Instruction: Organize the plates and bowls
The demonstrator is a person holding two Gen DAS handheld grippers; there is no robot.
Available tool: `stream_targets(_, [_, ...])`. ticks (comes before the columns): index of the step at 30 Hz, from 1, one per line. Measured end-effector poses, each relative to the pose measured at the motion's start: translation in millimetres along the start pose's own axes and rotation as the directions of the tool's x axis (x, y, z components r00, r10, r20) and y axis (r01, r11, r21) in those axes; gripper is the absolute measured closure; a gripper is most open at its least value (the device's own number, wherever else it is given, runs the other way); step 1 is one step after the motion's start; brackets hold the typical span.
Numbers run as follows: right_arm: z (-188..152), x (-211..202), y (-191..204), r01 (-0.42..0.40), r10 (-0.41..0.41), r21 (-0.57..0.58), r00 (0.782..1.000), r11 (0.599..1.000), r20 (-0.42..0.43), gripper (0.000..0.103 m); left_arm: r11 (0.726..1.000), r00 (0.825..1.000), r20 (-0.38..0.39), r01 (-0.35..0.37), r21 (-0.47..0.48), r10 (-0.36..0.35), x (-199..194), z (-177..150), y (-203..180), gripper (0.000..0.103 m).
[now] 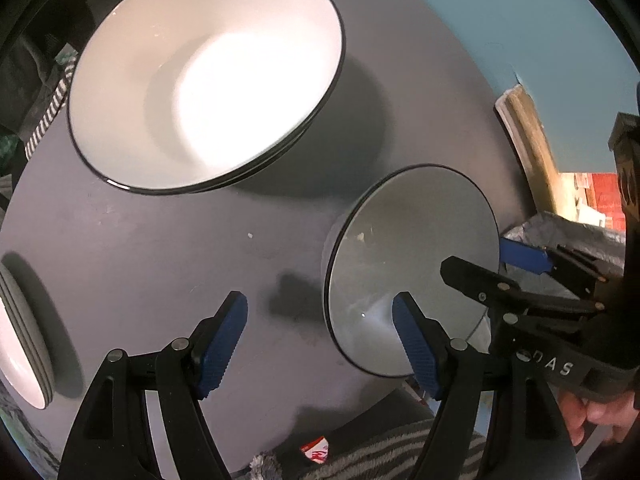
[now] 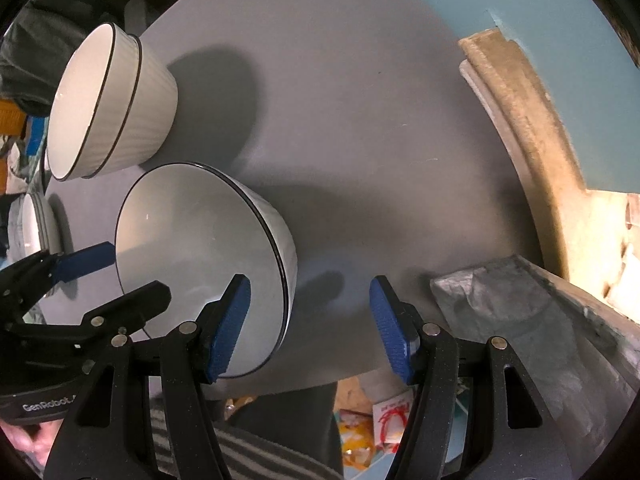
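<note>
Where teal wall (image 2: 560, 8) begins, round grey table (image 2: 360, 120) with stacked bowls (image 2: 116, 100).

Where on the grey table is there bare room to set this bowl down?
Free: the stretch of grey table between the single bowl and the beige trim. Crowded: the side with the stacked bowls, plus more dishes at the table's edge.

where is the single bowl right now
The single bowl sits near the table's front edge, between both open grippers, just in front of the stacked bowls.
</note>
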State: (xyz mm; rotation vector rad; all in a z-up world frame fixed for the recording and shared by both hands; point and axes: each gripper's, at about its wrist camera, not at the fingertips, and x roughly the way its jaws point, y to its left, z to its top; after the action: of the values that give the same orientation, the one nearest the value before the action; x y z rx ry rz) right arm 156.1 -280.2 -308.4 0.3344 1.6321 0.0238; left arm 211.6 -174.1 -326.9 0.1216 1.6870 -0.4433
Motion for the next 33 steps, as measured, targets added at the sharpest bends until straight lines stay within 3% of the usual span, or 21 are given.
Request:
stream_targets(9, [6, -2, 1, 0.042, -0.042, 0.003, 0.999, 0.999, 0.034, 0.043, 0.999, 1.000, -0.007, 0.014, -0.049, -0.015, 11, 5, 6, 0.028])
stream_targets(16, [10, 1, 3, 0.029, -0.029, -0.008, 0.999, 1.000, 0.014, 0.066, 0.998, 0.999, -0.035, 0.003, -0.056, -0.005, 21, -6, 13, 0.064])
stream_targets(24, [8, 2, 13, 0.010, -0.010, -0.032, 1.000, 0.999, -0.011, 0.092, 0.997, 0.999, -0.045, 0.020, -0.070, -0.023, 24, -6, 18, 0.075])
stream_targets(30, [7, -1, 15, 0.044, -0.045, -0.051, 0.999, 0.998, -0.012, 0.095, 0.999, 0.999, -0.048, -0.003, -0.042, 0.001, 25, -8, 12, 0.081])
stream_targets(33, [6, -1, 20, 0.045, -0.046, -0.045, 0.999, 0.998, -0.014, 0.096, 1.000, 0.999, -0.050, 0.014, -0.027, -0.016, 24, -7, 10, 0.092])
